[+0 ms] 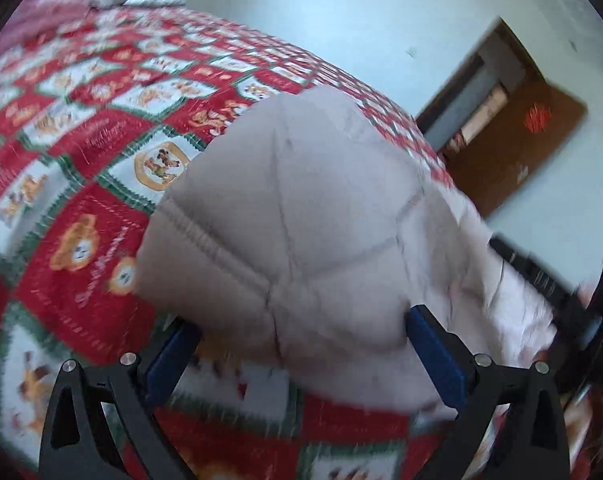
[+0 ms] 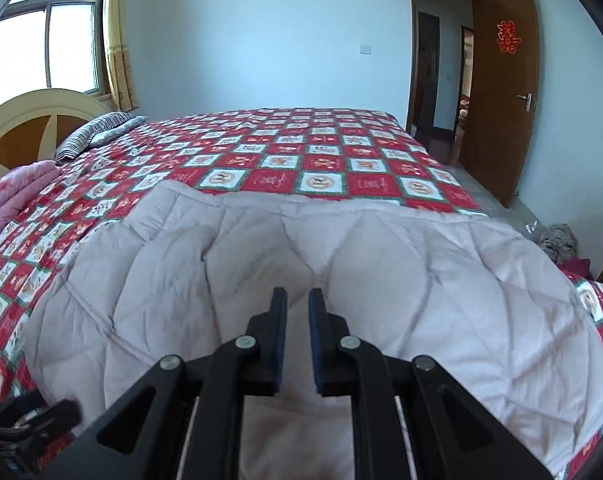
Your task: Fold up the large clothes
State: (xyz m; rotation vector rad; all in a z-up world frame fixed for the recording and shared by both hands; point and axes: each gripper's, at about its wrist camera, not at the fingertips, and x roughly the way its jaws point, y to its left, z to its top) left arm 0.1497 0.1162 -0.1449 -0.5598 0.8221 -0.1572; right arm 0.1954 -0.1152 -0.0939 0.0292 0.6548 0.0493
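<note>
Nearest in the right wrist view, we see the right gripper [image 2: 297,294] with its two black fingers [image 2: 278,308] drawn close together, a narrow slot remaining between the blue pads; quilt fabric rises into that slot near the tips, but we cannot tell whether the pads press on it. In the left wrist view, the left gripper [image 1: 303,318] stands with its jaws wide apart, and a rounded fold of the quilt [image 1: 297,216] bulges between the blue pads [image 1: 433,352]; the frame is motion-blurred, so we cannot confirm whether the pads bear on the fabric. The task item, a pale greyish-pink quilted comforter [image 2: 285,280], lies spread across the near portion of the bed, its far edge running roughly straight across the bedspread and its stitched diamond panels visible. Beneath and beyond it we see the bedspread [image 2: 301,152], a red, white and green checked pattern covering the rest of the mattress. At the left side of the bed lies a pink folded item [image 2: 17,192], and further back a striped pillow [image 2: 97,132] rests against the cream and brown headboard [image 2: 33,120]. Behind these stand a window [image 2: 45,40] with a yellow curtain [image 2: 117,36]. On the far right a brown door [image 2: 501,92] stands open, bearing a red decoration [image 2: 507,37], against a pale blue wall [image 2: 269,32].
</note>
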